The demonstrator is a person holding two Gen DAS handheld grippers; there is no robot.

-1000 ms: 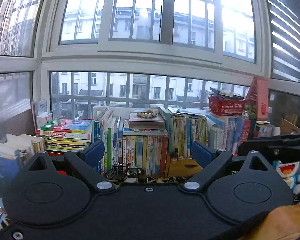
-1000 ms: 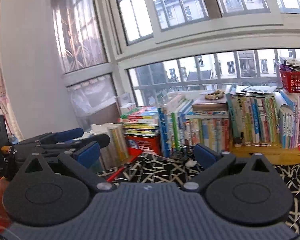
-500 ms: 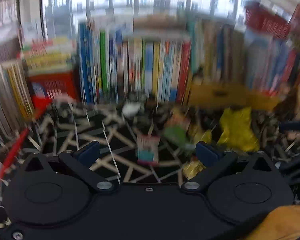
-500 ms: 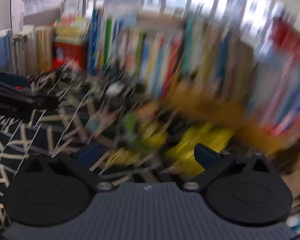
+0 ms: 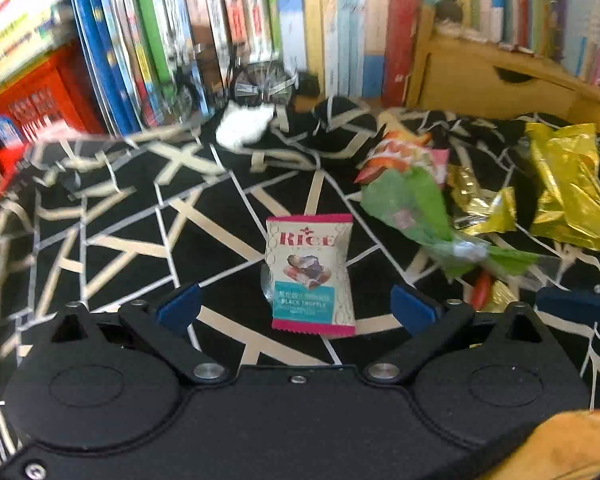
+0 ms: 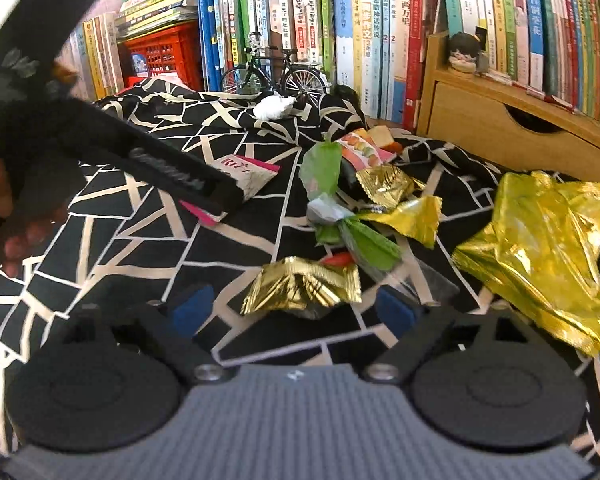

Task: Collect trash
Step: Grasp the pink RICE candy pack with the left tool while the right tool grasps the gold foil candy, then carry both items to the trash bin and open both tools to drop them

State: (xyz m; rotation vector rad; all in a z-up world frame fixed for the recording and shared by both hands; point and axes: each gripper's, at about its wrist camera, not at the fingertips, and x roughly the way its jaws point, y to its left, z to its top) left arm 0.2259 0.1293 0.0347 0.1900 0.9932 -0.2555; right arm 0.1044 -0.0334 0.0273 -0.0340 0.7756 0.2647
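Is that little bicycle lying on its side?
No, the bicycle stands upright on both wheels before the books.

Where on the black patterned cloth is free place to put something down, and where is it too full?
Free: the cloth left of the rice snack packet, toward the red crate. Crowded: right of the packet, where green wrapper and gold wrappers lie close together before the wooden drawer.

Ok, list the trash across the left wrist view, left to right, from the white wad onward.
Crumpled white paper wad → cream "Rice" snack packet with pink edges → green plastic wrapper → small crinkled gold foil wrapper → large gold foil bag.
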